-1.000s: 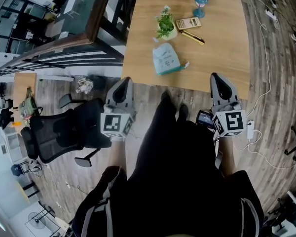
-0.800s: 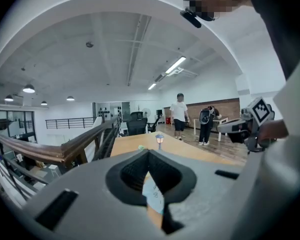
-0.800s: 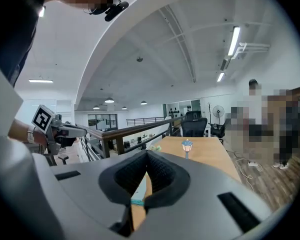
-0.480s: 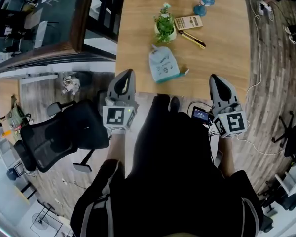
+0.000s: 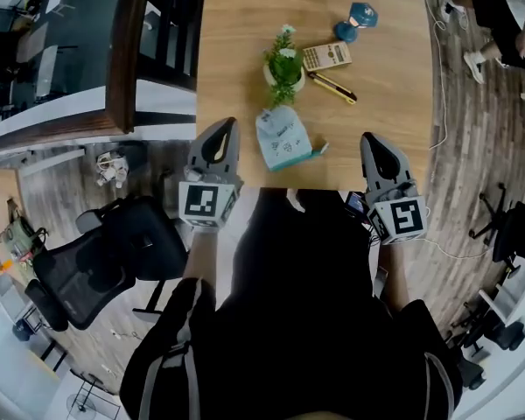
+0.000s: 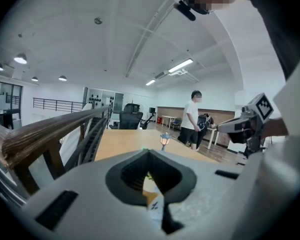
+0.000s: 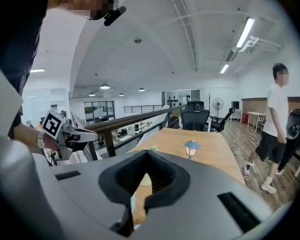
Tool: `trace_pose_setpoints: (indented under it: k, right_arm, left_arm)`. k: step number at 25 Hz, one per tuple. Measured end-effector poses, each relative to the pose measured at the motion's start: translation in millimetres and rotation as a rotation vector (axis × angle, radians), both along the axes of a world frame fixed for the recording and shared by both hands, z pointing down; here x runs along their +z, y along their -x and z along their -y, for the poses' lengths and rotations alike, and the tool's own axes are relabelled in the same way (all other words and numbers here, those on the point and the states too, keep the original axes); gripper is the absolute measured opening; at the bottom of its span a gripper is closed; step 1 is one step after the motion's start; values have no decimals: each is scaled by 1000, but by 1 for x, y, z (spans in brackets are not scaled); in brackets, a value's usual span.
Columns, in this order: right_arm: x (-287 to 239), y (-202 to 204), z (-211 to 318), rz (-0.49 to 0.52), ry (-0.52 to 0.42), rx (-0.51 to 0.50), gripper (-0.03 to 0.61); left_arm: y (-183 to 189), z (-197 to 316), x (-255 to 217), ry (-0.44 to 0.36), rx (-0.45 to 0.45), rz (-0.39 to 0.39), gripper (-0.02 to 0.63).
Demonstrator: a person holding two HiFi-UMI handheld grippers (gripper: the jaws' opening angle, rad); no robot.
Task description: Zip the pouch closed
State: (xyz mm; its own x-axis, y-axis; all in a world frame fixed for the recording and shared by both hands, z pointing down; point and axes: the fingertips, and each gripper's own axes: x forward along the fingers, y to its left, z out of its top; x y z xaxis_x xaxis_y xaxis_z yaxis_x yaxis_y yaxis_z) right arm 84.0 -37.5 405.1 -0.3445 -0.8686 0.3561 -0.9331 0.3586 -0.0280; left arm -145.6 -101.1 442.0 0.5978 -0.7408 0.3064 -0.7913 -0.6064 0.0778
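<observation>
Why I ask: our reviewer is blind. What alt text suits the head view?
A person holds the left gripper and right gripper, both shut and empty, either side of a pale teal pouch near the front edge of a wooden table. A potted plant, calculator and pen lie beyond.

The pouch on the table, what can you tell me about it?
The pouch is a small, soft-looking, pale blue-white bag with faint print on top and a teal strip along its near edge, where a small tab sticks out. It lies flat near the front edge of the wooden table, just before a potted plant. Neither the left gripper nor the right gripper touches it.
</observation>
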Motion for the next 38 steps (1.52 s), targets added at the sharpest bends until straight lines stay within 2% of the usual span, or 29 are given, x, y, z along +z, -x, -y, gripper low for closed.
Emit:
trace_pose_setpoints:
  k: [4,10,13,15,17,21,26,28,31,34,38]
  right_arm:
    - [1,-1,8,29,-10,-30,12]
    - [6,-9,10,75,-24,-102,12]
    - [8,-16,10,59,-24,-129,12]
    - [23,-14,6,33,17,-193,12]
    - [54,-2,-3,-41,92,-343,12]
    - [136,20,-28,-298,221,-706,12]
    - [236,21,-44,-579,354,-1007,12]
    - [261,21,-50,-655,382,-1111,12]
    - [282,24,-54,-712,401,-1216,12]
    - [294,28,-50,-749,410,-1255,12]
    - [305,30,-50,-787,418,-1284,12]
  left_arm:
    - [-13,0,3,8,18,-2,0]
    - [-32,-13,2,27,-28,13,0]
    - [-43,-17,1,32,-27,21,0]
    - [-51,-21,-1,28,-12,27,0]
    - [-56,-26,1,36,2,27,0]
    - [-65,-44,17,93,22,36,0]
    - [-80,-70,23,142,26,-1,0]
    - [-82,-79,26,165,23,-10,0]
    - [-87,-94,34,190,41,-6,0]
    - [-97,-107,44,227,80,4,0]
    - [-125,-127,80,318,199,78,0]
